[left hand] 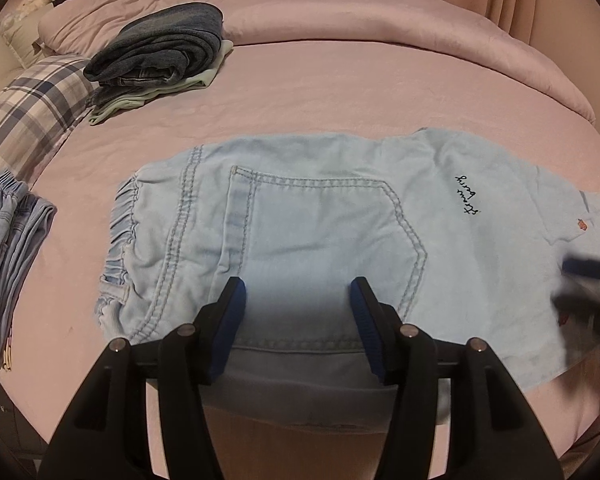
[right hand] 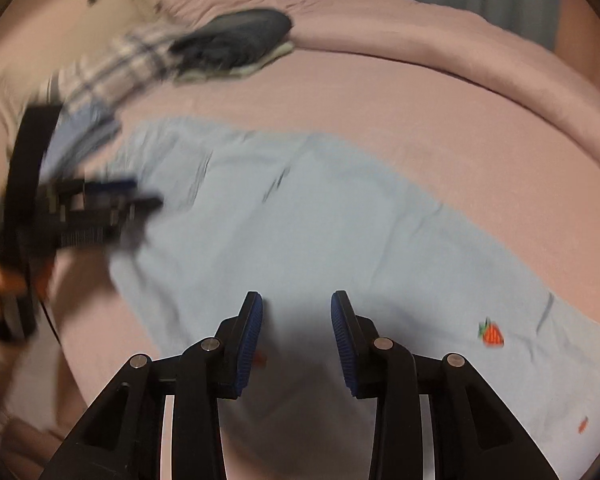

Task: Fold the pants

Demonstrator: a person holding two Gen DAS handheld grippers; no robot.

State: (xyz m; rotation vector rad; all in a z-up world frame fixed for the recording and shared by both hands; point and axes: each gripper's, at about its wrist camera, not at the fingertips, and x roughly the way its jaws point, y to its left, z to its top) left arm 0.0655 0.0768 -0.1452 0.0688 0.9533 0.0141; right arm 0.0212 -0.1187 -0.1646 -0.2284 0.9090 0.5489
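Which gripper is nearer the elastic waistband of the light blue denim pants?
Left. The left gripper hovers open over the back pocket beside the elastic waistband; the right gripper hovers open further down the light blue denim pants, near the strawberry embroidery.

Dark cursive embroidery reading "Strawberry" on the light blue pants (left hand: pixel 340 240), beside the back pocket (left hand: pixel 320 236)

A stack of dark folded jeans (left hand: pixel 160 46) is being supported by a pink bed (left hand: pixel 340 92), near a plaid pillow (left hand: pixel 36 108) and folded blue garments (left hand: pixel 12 264).
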